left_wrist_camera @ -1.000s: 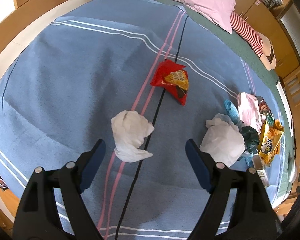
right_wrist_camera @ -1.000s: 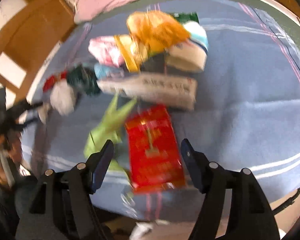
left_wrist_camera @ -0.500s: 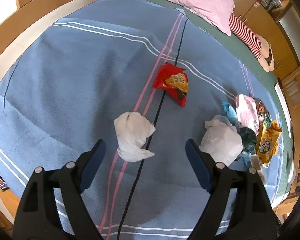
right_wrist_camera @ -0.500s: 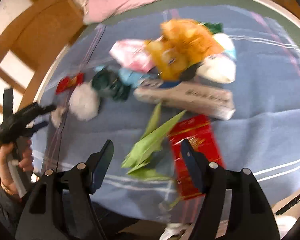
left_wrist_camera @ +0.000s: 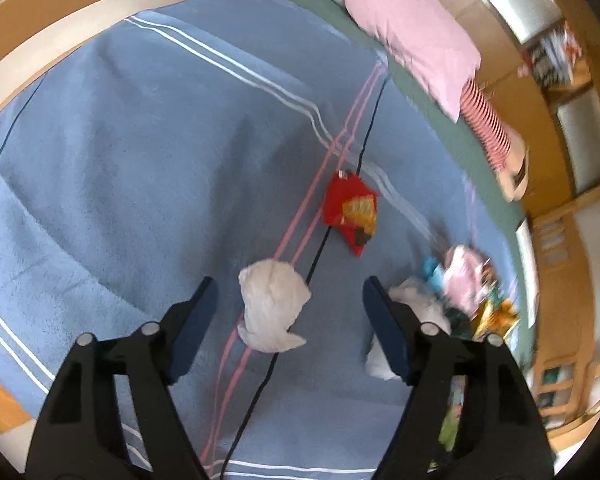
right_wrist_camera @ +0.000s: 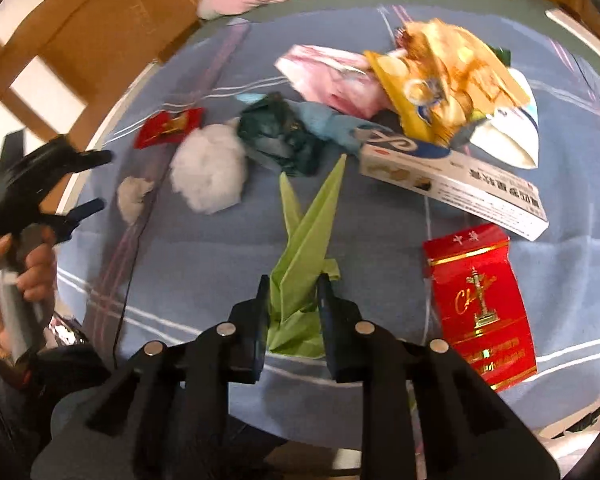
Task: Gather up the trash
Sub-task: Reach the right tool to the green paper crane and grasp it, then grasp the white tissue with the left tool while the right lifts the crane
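Trash spread over a blue blanket with white, pink and dark stripes. Right gripper angled down at the near edge of the blanket, jaws closing, both pads already against the crumpled base of a green folded paper whose long points reach away toward the pile. Just right of it, flat on the blanket, a red packet with gold print. Beyond that, a long white box, lying across, and behind it a heap: yellow snack bag, pink plastic bag, dark green wrapper, light blue scrap. Left of the heap, a white paper ball, a smaller crumpled tissue and a small red wrapper.

Left gripper tilted down over the blanket, jaws wide but closing, the crumpled tissue between them with neither pad touching it. Red wrapper farther off along the pink stripes; white paper ball partly hidden behind the right-hand finger. Same gripper visible from the right wrist at the far left, gripped by a hand. Pink pillow at the far end of the bed.
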`<move>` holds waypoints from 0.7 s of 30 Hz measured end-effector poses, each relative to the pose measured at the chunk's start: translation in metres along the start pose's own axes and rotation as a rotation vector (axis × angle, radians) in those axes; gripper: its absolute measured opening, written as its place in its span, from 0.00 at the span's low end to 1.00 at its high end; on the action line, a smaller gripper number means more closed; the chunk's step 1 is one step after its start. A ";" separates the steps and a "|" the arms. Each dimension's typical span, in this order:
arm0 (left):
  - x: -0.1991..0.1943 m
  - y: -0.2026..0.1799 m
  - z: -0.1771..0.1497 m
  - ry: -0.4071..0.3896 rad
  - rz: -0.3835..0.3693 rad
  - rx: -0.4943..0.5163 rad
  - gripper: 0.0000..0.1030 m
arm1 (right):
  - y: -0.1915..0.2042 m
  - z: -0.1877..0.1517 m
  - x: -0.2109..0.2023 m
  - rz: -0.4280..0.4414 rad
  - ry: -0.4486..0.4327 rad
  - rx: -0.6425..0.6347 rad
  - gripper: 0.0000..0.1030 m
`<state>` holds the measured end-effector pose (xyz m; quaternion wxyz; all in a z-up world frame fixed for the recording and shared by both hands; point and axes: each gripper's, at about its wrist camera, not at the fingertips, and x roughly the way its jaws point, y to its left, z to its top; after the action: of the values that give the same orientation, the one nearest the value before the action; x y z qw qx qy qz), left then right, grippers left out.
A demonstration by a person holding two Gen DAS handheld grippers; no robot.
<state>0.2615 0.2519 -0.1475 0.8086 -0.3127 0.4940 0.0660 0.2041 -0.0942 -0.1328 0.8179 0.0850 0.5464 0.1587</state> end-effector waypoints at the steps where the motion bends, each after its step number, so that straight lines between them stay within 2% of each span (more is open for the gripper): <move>1: 0.003 -0.005 -0.002 0.012 0.017 0.024 0.72 | 0.000 -0.001 0.001 -0.004 0.004 0.000 0.23; 5: 0.022 -0.023 -0.011 0.053 0.162 0.156 0.72 | 0.001 -0.008 0.013 -0.069 0.032 -0.015 0.25; 7: 0.027 -0.026 -0.014 0.065 0.173 0.184 0.62 | -0.001 -0.011 0.016 -0.074 0.037 -0.007 0.34; 8: 0.030 -0.027 -0.015 0.076 0.180 0.200 0.49 | -0.002 -0.013 0.017 -0.076 0.037 -0.004 0.39; 9: 0.032 -0.028 -0.016 0.087 0.190 0.214 0.35 | -0.002 -0.014 0.020 -0.090 0.038 -0.007 0.39; 11: 0.038 -0.026 -0.018 0.111 0.201 0.224 0.20 | -0.002 -0.015 0.026 -0.108 0.041 -0.015 0.39; 14: 0.035 -0.025 -0.017 0.104 0.179 0.222 0.15 | -0.003 -0.018 0.027 -0.085 0.032 -0.015 0.22; 16: 0.025 -0.025 -0.016 0.068 0.148 0.216 0.15 | -0.002 -0.019 0.020 -0.074 0.010 -0.013 0.21; 18: 0.004 -0.026 -0.019 -0.004 0.074 0.208 0.15 | -0.002 -0.021 0.005 -0.046 -0.021 -0.004 0.20; 21: -0.034 -0.036 -0.031 -0.109 -0.049 0.258 0.15 | -0.002 -0.027 -0.030 -0.028 -0.094 -0.018 0.20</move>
<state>0.2362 0.2127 -0.1131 0.8691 -0.2140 0.4459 -0.0012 0.1692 -0.1073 -0.1176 0.8456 0.0775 0.5071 0.1479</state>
